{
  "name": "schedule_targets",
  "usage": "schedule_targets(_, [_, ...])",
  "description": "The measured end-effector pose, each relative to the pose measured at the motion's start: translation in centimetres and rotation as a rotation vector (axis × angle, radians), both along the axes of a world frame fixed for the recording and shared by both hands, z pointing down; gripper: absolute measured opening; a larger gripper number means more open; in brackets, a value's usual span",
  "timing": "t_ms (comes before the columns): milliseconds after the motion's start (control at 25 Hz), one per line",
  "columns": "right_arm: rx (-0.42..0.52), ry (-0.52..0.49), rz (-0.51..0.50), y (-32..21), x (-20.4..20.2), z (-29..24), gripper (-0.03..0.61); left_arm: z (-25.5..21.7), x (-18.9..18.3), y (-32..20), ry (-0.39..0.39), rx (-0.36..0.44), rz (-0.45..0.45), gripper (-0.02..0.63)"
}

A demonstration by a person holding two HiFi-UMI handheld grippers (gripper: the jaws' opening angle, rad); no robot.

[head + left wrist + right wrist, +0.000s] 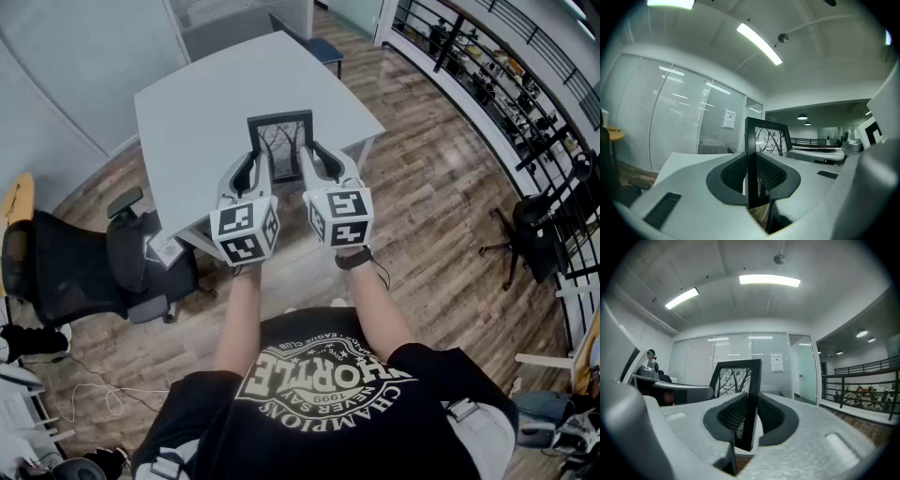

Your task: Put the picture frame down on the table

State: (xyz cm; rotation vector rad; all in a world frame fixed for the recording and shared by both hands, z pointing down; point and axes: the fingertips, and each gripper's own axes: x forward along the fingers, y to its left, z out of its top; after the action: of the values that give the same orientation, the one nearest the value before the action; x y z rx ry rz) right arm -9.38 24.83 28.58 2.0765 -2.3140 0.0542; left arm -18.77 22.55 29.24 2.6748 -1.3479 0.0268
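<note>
My left gripper [246,174] and right gripper [324,162] pinch the picture frame [280,139] at the near edge of the table [206,103]; a chair [84,264] stands close.

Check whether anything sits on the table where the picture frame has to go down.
Nothing visible does. The left gripper and right gripper each clamp a side edge of the picture frame over the table, and the tabletop around the frame shows no objects.

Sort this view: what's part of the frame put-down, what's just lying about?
In the job: picture frame; left tool and right tool, each shut on a side edge of it; table.
Lying about: black office chair; blue chair beyond the table; cluttered shelves by the railing.
</note>
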Motion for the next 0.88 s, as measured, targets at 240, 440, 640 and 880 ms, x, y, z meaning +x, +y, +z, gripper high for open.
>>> schedule_targets(240, [-0.007, 0.034, 0.012, 0.3, -2.2, 0.4, 0.065, 0.7, -2.1, 0.1, 0.031, -0.018, 0.006, 0.066])
schedule_targets(440, [-0.031, 0.04, 0.04, 0.7, -2.3, 1.2, 0.066, 1.5, -2.2, 0.3, 0.051, -0.043, 0.028, 0.066])
schedule_targets(640, [-0.05, 0.028, 0.042, -1.2, -1.6, 2.1, 0.066, 2.5, -1.6, -1.3, 0.052, -0.066, 0.007, 0.066])
schedule_targets(880, [-0.02, -0.027, -0.06, -7.4, -0.3, 2.8, 0.067, 3.0, -0.5, -7.0, 0.049, -0.065, -0.064, 0.066])
